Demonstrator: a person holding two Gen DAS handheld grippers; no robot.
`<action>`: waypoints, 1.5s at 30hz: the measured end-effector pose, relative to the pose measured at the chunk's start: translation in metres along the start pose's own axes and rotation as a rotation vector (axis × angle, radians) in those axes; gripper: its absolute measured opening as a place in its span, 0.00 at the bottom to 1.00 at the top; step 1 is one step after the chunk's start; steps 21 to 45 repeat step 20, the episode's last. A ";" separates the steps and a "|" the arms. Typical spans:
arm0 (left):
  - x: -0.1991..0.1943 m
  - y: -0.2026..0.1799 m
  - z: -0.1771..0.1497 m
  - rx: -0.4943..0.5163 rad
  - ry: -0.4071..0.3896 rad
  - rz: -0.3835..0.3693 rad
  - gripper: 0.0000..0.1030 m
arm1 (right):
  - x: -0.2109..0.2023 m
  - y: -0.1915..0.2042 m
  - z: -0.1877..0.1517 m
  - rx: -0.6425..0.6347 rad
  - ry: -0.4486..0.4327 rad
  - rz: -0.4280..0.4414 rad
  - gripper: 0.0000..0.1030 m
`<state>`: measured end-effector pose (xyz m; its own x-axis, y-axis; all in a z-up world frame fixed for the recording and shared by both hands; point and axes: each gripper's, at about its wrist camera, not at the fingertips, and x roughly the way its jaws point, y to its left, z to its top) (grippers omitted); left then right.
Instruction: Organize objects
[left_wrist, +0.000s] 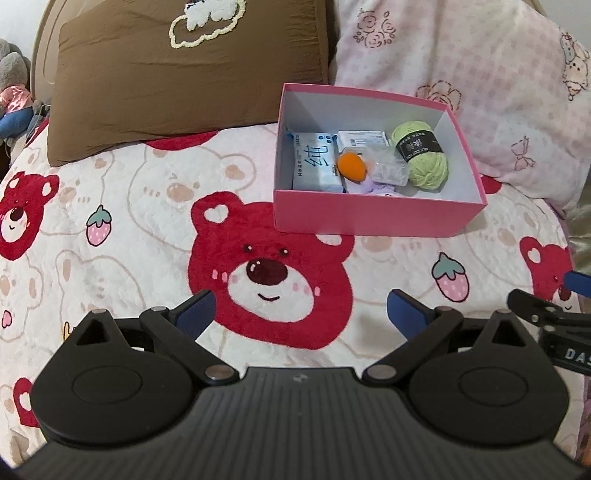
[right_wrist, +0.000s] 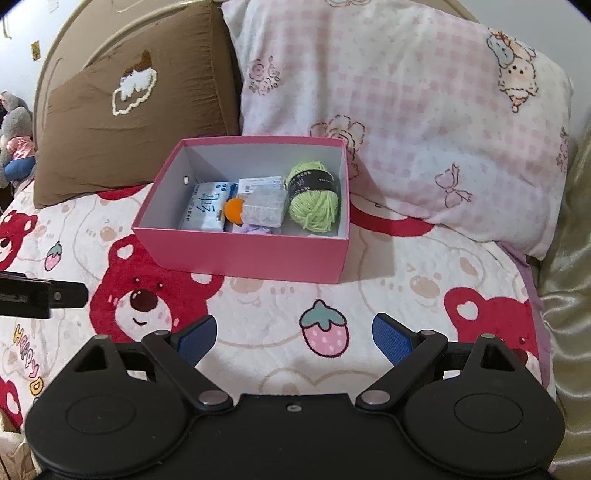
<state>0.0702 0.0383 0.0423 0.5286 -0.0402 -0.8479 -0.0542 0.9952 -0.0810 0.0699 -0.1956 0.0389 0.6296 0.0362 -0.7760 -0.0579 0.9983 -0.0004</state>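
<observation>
The pink box (left_wrist: 373, 216), holding green yarn (left_wrist: 421, 155) and a tissue pack (left_wrist: 314, 162), sits ahead of the left gripper (left_wrist: 301, 314) and right gripper (right_wrist: 293, 338), both spread apart, empty.

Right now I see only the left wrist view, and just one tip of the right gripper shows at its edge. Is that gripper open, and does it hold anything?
Observer: The right gripper is open and empty, over the blanket, short of the pink box.
Operator: Is there anything on the left inner wall of the box? I see that wall only at a steep angle.
Observer: Yes, a small round metal stud sits on that wall.
</observation>
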 end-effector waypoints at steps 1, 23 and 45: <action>-0.001 0.000 0.000 0.001 -0.001 -0.001 0.97 | 0.001 0.000 0.000 0.001 0.003 0.001 0.91; 0.002 0.000 -0.002 0.014 -0.010 -0.007 0.97 | 0.002 0.003 -0.003 0.001 0.014 0.001 0.91; 0.002 0.000 -0.002 0.014 -0.010 -0.007 0.97 | 0.002 0.003 -0.003 0.001 0.014 0.001 0.91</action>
